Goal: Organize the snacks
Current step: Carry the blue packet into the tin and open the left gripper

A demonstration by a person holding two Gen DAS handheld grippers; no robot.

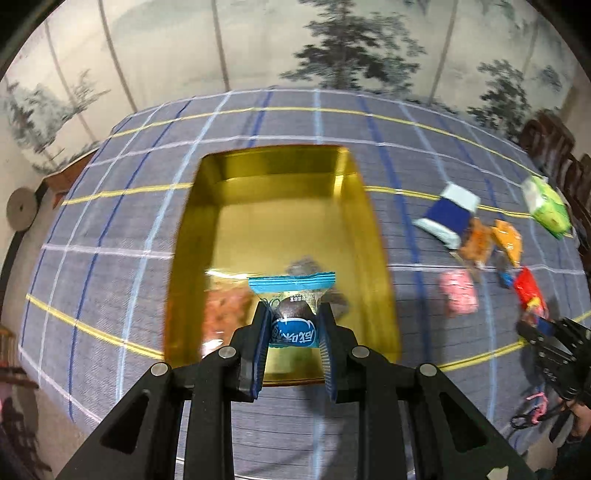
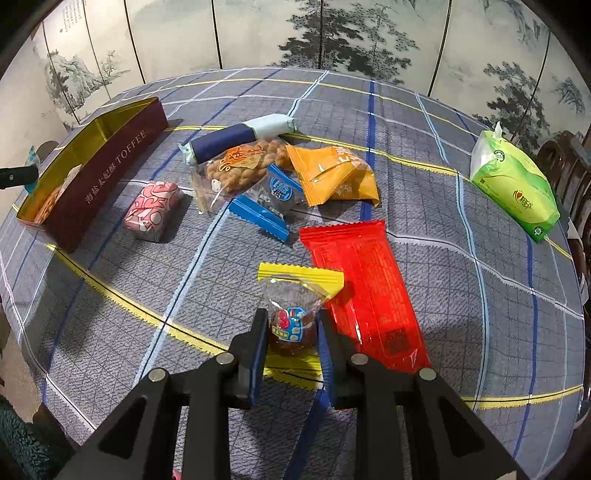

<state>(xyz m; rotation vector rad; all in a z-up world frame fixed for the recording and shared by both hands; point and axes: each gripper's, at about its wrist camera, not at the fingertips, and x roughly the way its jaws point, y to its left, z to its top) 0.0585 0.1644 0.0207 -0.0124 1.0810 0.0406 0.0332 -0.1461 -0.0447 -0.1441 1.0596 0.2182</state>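
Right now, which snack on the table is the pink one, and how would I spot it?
Start at the long maroon toffee tin on the checked tablecloth. Just beside its printed wall, apart from the heap of packets, lies the pink snack. It is a small plump pillow with white swirls, the only pink wrapper there.

A folding screen (image 2: 258,33) painted with misty pines and mountains stands behind the table, its pale panels split by thin dark seams; the table wears a grey-blue cloth (image 2: 461,295) crossed with white, blue and yellow lines; dark carved wooden chairs (image 1: 554,147) crowd the right side; the light is soft and even, indoors.
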